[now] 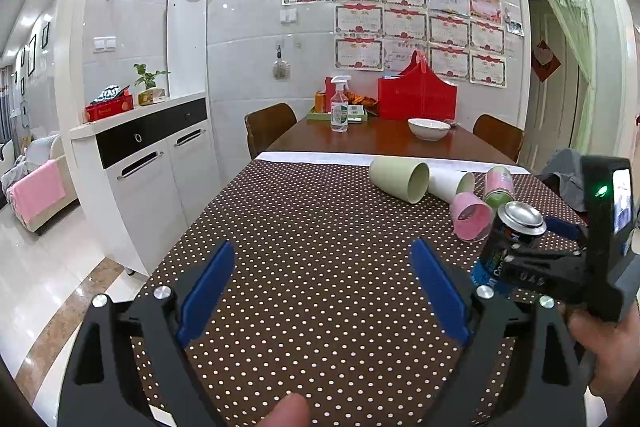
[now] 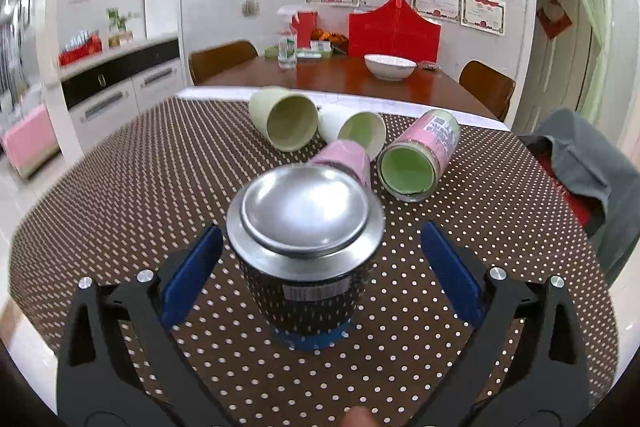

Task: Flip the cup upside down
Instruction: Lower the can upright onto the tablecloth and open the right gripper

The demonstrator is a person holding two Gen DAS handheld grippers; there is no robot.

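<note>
**Inverted dark can between spread right fingers; four cups lying on dotted cloth**

Task item: a dark cylindrical metal can-shaped cup (image 2: 305, 259) with a printed label stands on the cloth with its domed, shiny silver base uppermost and a blue band at the bottom. It sits between the blue pads of the right gripper (image 2: 320, 275); the fingers are spread wide, with a gap visible on the right side and the left pad close beside the wall. Contact on the left cannot be confirmed.

The left gripper (image 1: 324, 291) hangs over bare cloth, its fingers set wide and holding nothing.

Other vessels, four counted, all on their sides just beyond the can:
- one pale green smooth tapered cup (image 2: 282, 121);
- one white tapered cup with green interior (image 2: 356, 129);
- one pink tapered cup (image 2: 346, 157), partly hidden by the can;
- one cylindrical cup with pink label and green interior (image 2: 418, 157).

Surface: brown tablecloth with white polka dots (image 2: 160, 187), matte, over a table. Beyond it a glossy red-brown wooden table (image 1: 380, 141) carries one white ceramic bowl (image 1: 429, 129), one clear spray bottle (image 1: 339, 107) and one red basket (image 1: 417, 97). The wall is glossy white tile.
</note>
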